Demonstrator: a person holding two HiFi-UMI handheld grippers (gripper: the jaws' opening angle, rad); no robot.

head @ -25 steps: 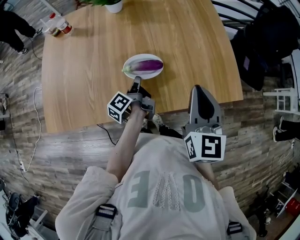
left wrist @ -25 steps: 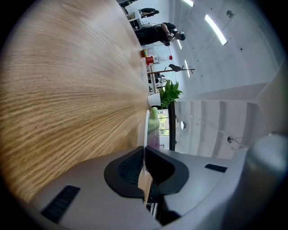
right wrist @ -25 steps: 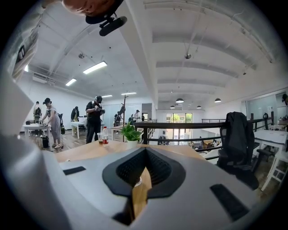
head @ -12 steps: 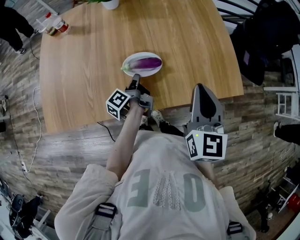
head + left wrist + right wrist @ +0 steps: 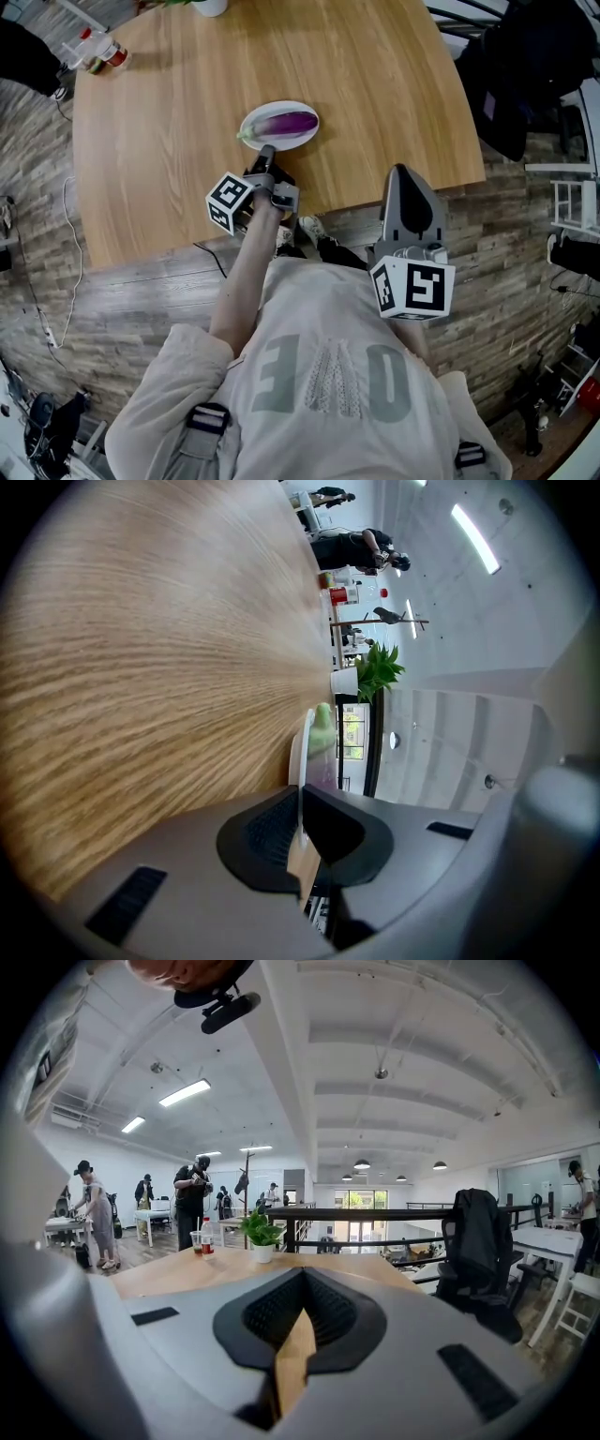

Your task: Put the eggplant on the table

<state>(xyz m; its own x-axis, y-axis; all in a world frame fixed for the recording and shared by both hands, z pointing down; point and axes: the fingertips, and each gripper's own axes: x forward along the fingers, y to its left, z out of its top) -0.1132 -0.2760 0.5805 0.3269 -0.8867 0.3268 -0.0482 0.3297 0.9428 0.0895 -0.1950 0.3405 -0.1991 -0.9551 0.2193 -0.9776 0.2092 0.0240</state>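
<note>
A purple eggplant (image 5: 289,122) with a green stem lies on a white plate (image 5: 251,123) near the front of the round wooden table (image 5: 169,141). My left gripper (image 5: 267,154) hovers just short of the plate's near rim, shut and empty. In the left gripper view, which is rolled sideways, the plate (image 5: 296,752) shows edge-on with the eggplant (image 5: 324,726) on it, straight beyond the left gripper (image 5: 300,803). My right gripper (image 5: 401,174) hangs off the table's front edge, to the right. The right gripper (image 5: 302,1299) is shut, with nothing between its pads.
A white plant pot (image 5: 208,6) and drink bottles (image 5: 98,53) stand at the table's far side. A black cable (image 5: 211,261) runs over the floor below the front edge. A chair with a dark jacket (image 5: 530,80) stands right of the table. People stand far behind (image 5: 192,1199).
The picture has drifted slightly left and up. The left gripper has tilted a touch but stays just short of the plate. The right gripper has kept still.
</note>
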